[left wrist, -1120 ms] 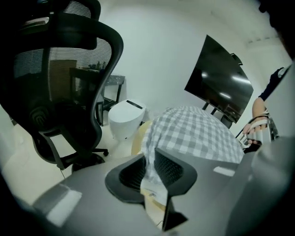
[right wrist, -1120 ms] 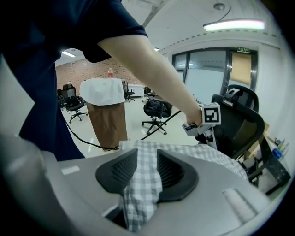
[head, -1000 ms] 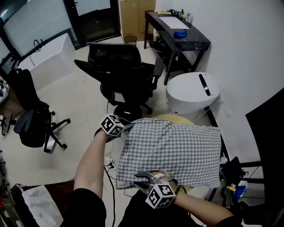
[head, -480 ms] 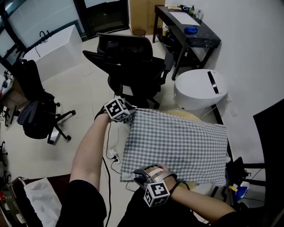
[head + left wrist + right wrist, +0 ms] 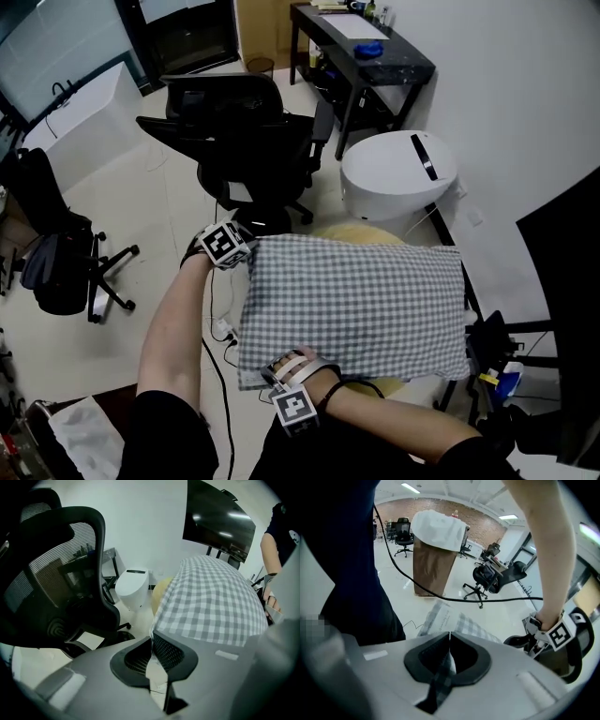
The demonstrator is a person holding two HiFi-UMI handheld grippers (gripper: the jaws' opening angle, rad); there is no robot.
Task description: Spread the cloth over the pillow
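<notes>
left gripper view: cloth inside left claw

Office: swivel chair, black desk, monitor.

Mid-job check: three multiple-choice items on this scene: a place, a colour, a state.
1. The cloth lies: A on the chair; B over the pillow; C on the floor.
2. The cloth is: A grey-and-white checked; B red striped; C plain blue.
3. The right gripper is: A open, empty; B out of view; C shut on the cloth.
Answers: B, yellow pillow edges peek out beneath it; A, checks show in every view; C, its fingers have just closed with cloth between them.
</notes>
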